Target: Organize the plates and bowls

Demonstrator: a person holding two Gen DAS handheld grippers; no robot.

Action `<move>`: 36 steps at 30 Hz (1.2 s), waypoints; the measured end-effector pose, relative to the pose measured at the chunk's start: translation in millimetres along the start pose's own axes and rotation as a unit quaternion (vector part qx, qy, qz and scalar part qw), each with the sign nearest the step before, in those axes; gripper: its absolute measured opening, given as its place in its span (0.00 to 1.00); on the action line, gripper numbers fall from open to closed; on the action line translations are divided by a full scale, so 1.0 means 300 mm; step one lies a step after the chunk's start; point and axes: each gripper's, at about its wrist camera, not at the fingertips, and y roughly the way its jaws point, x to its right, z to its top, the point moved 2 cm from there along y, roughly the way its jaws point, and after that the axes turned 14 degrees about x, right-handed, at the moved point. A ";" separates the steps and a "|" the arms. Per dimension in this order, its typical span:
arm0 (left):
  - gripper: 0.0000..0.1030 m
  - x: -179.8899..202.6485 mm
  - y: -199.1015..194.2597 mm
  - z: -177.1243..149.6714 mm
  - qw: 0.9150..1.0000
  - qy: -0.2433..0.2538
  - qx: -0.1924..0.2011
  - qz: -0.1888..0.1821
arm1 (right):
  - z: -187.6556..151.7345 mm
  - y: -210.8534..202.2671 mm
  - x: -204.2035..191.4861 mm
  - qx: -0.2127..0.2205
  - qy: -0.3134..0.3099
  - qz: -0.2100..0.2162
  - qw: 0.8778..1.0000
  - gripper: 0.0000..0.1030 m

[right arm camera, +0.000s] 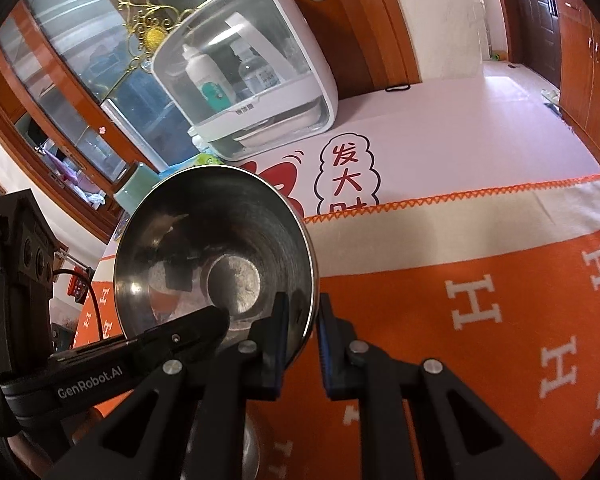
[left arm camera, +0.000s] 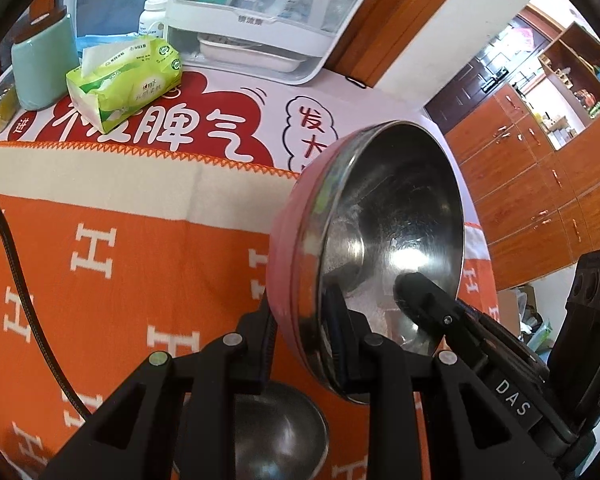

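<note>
I am pinching the rim of the pink-sided steel bowl (left arm camera: 384,240) with my left hand-held gripper (left arm camera: 304,332), while my right hand-held gripper (right arm camera: 303,340) is clamping the opposite rim; the bowl is hanging tilted above the orange cloth (left arm camera: 140,272) on the desk (right arm camera: 440,132); a second steel bowl (left arm camera: 280,432) is sitting beneath.

Left tongs (left arm camera: 300,316) pinching pink steel bowl (left arm camera: 380,240) rim, orange cloth (left arm camera: 120,280) below

Both wrist views look down closely, sharing the bowl (left arm camera: 388,240).
</note>
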 end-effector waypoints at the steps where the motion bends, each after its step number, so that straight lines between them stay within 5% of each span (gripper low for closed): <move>1: 0.21 0.005 -0.016 -0.007 1.000 0.001 0.001 -0.002 | -0.003 -0.013 -0.003 0.000 -0.002 0.000 1.000 0.13; 19: 0.22 0.001 -0.273 -0.206 1.000 -0.003 -0.011 -0.017 | -0.164 -0.262 -0.115 -0.015 -0.045 -0.004 0.999 0.13; 36: 0.24 -0.164 -0.483 -0.451 0.998 -0.059 -0.029 -0.004 | -0.386 -0.384 -0.304 -0.062 -0.109 0.017 0.992 0.13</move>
